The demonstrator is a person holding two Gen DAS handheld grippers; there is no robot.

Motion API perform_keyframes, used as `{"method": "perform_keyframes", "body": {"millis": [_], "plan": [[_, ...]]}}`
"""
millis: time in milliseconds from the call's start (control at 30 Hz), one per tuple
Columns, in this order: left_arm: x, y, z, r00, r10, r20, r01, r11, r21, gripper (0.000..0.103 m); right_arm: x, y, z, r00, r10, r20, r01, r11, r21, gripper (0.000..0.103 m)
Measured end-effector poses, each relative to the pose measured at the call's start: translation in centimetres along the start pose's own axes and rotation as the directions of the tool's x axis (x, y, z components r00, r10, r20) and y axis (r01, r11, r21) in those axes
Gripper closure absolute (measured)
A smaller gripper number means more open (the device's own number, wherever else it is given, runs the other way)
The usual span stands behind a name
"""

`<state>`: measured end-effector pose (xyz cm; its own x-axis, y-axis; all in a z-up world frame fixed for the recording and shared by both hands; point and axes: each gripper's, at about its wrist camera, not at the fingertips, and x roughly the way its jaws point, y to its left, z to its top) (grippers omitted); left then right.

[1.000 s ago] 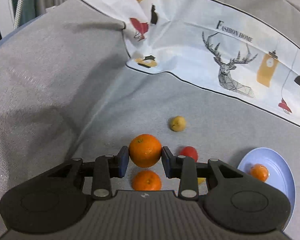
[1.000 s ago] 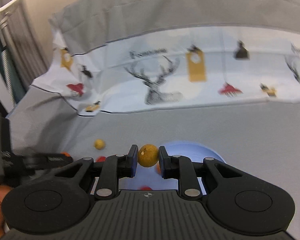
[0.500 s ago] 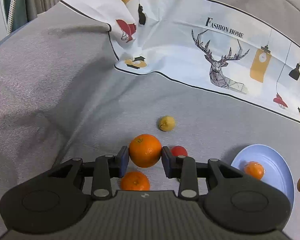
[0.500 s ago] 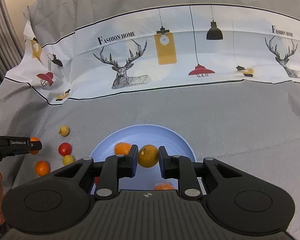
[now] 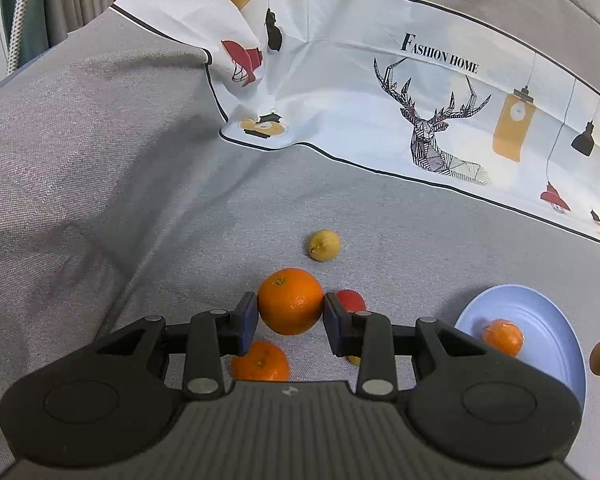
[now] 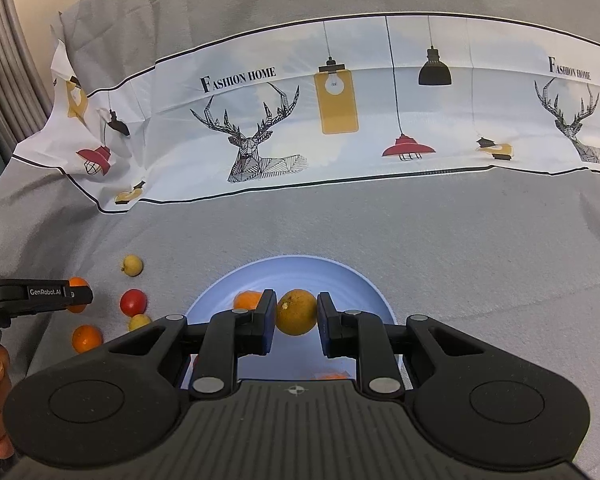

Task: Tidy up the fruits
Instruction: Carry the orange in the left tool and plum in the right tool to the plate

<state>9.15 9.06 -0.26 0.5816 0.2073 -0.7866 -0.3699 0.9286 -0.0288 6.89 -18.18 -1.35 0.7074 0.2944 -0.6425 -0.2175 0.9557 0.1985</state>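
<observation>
My left gripper [image 5: 290, 314] is shut on a large orange [image 5: 290, 300], held above the grey cloth. Below it lie a second orange [image 5: 261, 361], a red fruit [image 5: 351, 300] and a small yellow fruit [image 5: 323, 245]. The blue plate [image 5: 548, 316] sits at the right with an orange [image 5: 502, 337] in it. My right gripper [image 6: 296, 314] is shut on a yellow-brown fruit [image 6: 297, 312] over the blue plate [image 6: 340, 280], which holds an orange [image 6: 247, 300]. The left gripper [image 6: 36, 295] shows at the left edge of the right wrist view.
A printed cloth with deer and lamps [image 6: 340, 112] lies across the back of the grey surface [image 6: 480, 248]. Loose fruits lie left of the plate: a yellow one [image 6: 133, 265], a red one [image 6: 133, 302], an orange [image 6: 86, 338]. Curtains [image 5: 60, 4] hang at far left.
My right gripper has swung over the plate with the yellow-brown fruit and come lower and closer. My left gripper has shifted slightly with the orange still held.
</observation>
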Motion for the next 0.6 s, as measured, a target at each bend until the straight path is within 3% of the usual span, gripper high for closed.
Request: {"method": "perform_keyframes", "body": {"millis": [167,367,500,600], "plan": [[-0.3,-0.2,0.0,1.0,-0.022,0.012,0.022,1.0,-0.005,0.064,0.0,0.0,0.0,1.0,-0.002,-0.001,0.002,1.0,-0.001,0.08],[-0.9,-1.5,-0.2,0.991,-0.132,0.027,0.132,0.991,0.006,0.064,0.3,0.2,0.0,1.0,-0.01,-0.005,0.01,1.0,-0.001,0.08],[-1.3,-3.0,-0.6,0.975,-0.22,0.024,0.22,0.975,0.02,0.064,0.6,0.1,0.1,1.0,-0.024,-0.009,0.025,1.0,0.008,0.08],[-1.2,-4.3,-1.1,0.95,-0.313,-0.017,0.313,0.949,0.024,0.064,0.7,0.0,0.1,0.999,-0.038,-0.01,0.038,0.999,0.012,0.08]]}}
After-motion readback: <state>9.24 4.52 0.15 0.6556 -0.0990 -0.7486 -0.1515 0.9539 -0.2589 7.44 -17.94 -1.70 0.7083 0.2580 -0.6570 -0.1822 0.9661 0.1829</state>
